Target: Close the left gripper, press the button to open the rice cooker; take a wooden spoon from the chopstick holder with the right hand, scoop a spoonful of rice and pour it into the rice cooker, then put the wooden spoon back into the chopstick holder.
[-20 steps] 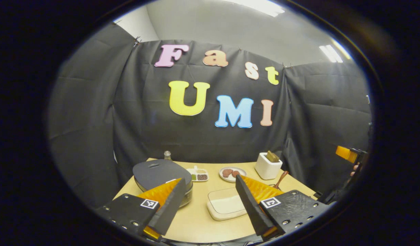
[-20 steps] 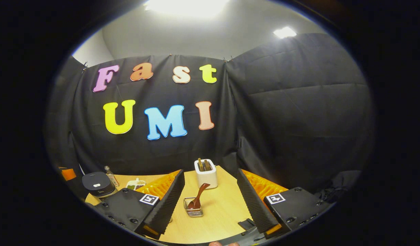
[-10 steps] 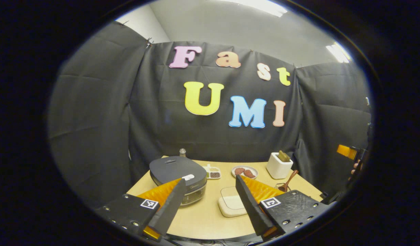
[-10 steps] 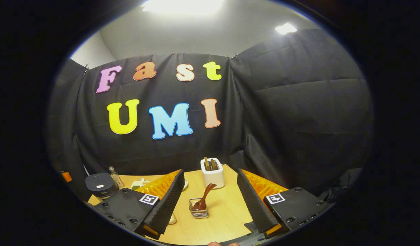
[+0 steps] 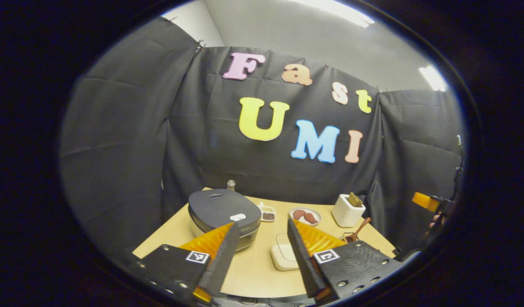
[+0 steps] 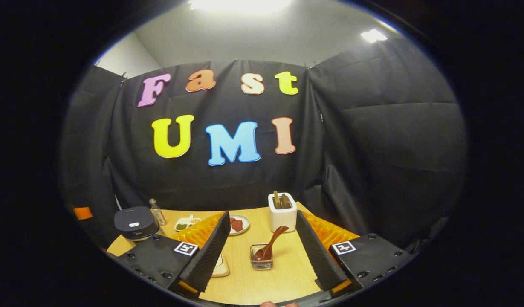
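Observation:
The dark grey rice cooker (image 5: 224, 212) stands with its lid down at the table's left, its white button (image 5: 237, 217) on the front. My left gripper (image 5: 262, 232) hovers open and empty short of it, the left finger (image 5: 223, 256) in front of the cooker's body. The wooden spoon (image 6: 270, 244) leans in a wire chopstick holder (image 6: 262, 263), straight ahead between my right gripper's fingers. My right gripper (image 6: 262, 224) is open, empty and well short of the spoon. A white tray of rice (image 5: 285, 255) lies mid-table, partly hidden behind my fingers in both views.
A white box holding wooden pieces (image 6: 283, 213) stands behind the spoon holder. A plate of meat (image 5: 305, 215), a small divided dish (image 5: 268, 213) and a bottle (image 5: 231, 184) sit along the back. The right gripper (image 5: 424, 200) and a hand show at the left gripper view's right edge.
My left gripper has drawn back from the cooker and tilted, and its fingers stand a little closer together. The right gripper has swung slightly left, so the spoon holder sits more central.

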`<move>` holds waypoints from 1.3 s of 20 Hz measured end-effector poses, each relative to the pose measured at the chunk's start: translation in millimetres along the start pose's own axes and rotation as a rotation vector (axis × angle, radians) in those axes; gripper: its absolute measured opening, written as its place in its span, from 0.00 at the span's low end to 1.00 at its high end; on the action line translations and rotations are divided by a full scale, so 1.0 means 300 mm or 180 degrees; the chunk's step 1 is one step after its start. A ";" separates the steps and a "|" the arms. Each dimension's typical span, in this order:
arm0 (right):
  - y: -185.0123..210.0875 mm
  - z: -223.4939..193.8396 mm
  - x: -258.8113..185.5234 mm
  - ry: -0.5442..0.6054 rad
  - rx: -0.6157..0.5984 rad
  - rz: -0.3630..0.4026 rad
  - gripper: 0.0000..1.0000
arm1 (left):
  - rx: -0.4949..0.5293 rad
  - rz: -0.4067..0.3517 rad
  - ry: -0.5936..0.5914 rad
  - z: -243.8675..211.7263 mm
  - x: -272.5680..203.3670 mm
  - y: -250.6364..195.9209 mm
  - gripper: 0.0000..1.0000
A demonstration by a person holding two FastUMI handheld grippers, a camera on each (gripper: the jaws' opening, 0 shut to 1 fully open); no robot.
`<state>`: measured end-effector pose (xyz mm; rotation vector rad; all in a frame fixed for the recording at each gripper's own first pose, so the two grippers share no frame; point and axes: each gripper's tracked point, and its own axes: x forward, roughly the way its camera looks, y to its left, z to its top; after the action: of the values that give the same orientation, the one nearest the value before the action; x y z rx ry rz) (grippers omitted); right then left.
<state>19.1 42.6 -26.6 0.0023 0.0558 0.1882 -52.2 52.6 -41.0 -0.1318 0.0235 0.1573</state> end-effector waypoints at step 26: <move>0.018 -0.055 0.391 0.0348 -0.0016 0.0159 0.98 | -0.0194 0.0227 0.0833 -0.047 0.464 0.145 0.01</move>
<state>132.3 69.9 -49.7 -0.0117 0.1644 0.2385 78.2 114.9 -65.3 -0.2120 0.2846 0.2112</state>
